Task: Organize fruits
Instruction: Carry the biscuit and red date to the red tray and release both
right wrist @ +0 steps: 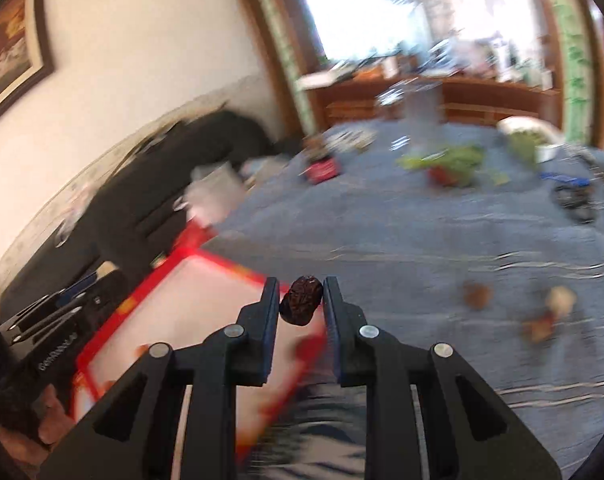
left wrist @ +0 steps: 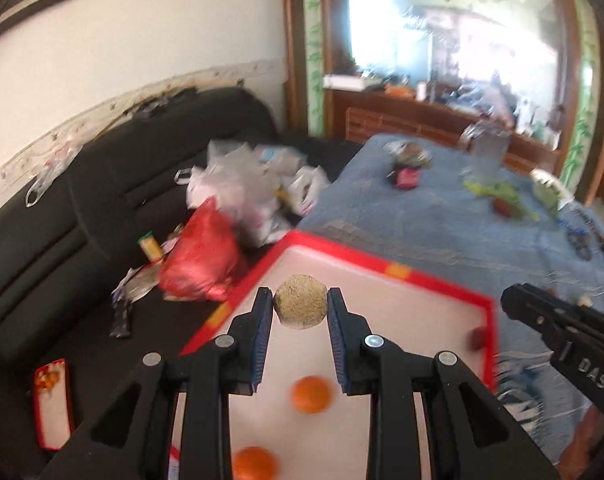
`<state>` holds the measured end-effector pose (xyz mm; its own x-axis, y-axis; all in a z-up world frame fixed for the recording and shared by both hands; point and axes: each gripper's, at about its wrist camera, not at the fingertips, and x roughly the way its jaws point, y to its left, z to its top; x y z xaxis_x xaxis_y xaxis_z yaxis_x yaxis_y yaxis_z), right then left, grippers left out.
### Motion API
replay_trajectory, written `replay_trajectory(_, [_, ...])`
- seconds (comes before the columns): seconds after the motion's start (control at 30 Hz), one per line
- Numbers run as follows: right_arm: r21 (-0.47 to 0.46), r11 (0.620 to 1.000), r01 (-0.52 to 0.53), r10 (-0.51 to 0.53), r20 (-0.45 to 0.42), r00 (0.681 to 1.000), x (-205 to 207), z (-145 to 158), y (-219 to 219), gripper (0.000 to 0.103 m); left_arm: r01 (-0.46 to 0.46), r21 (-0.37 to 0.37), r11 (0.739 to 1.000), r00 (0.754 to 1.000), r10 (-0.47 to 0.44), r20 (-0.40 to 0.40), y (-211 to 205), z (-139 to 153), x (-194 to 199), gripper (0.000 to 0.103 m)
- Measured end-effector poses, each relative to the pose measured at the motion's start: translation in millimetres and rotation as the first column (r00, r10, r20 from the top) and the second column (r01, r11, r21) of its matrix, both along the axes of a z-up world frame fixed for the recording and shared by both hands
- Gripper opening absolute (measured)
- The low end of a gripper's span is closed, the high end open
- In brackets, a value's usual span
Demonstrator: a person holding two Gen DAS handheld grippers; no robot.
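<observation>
Two tools, both loaded: your left tool (left wrist: 300, 303) clenches rough tan ball (left wrist: 300, 302) above red-rimmed tray (left wrist: 441, 280) holding two oranges (left wrist: 311, 394); your right tool (right wrist: 301, 300) grips dark wrinkled fruit (right wrist: 301, 300) over tray's edge (right wrist: 238, 268).

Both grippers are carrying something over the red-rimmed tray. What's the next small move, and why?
Probably lower the left gripper a little toward the tray before letting go. It is shut on a rough tan ball held above the white floor, where two oranges already lie. The right gripper holds a dark wrinkled fruit over the tray's edge.
</observation>
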<state>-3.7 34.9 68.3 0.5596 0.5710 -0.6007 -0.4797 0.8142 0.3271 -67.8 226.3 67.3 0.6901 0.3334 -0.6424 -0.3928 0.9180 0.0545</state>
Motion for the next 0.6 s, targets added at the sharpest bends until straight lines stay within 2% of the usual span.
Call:
replay_trajectory(0.13, [-0.032, 0.996, -0.078, 0.076, -0.055, 0.996, -6, -7, 45, 0.024, -0.004, -0.052, 0.999, 0.996, 0.0, -0.087, 26, -25, -2, 0.027])
replay_trajectory(0.23, [-0.055, 0.992, -0.113, 0.106, -0.118, 0.987, -9, -17, 67, 0.024, -0.014, -0.093, 0.996, 0.993, 0.003, -0.119, 38, -39, -8, 0.027])
replay_trajectory(0.47, [-0.141, 0.976, -0.168, 0.14, -0.189, 0.972, -23, -47, 97, 0.024, -0.042, -0.112, 0.993, 0.989, 0.025, -0.148, 51, -55, -14, 0.027])
replay_trajectory(0.6, [-0.178, 0.967, -0.181, 0.144, -0.202, 0.969, -27, -57, 107, 0.024, -0.05, -0.121, 0.991, 0.986, 0.03, -0.162, 54, -63, -12, 0.027])
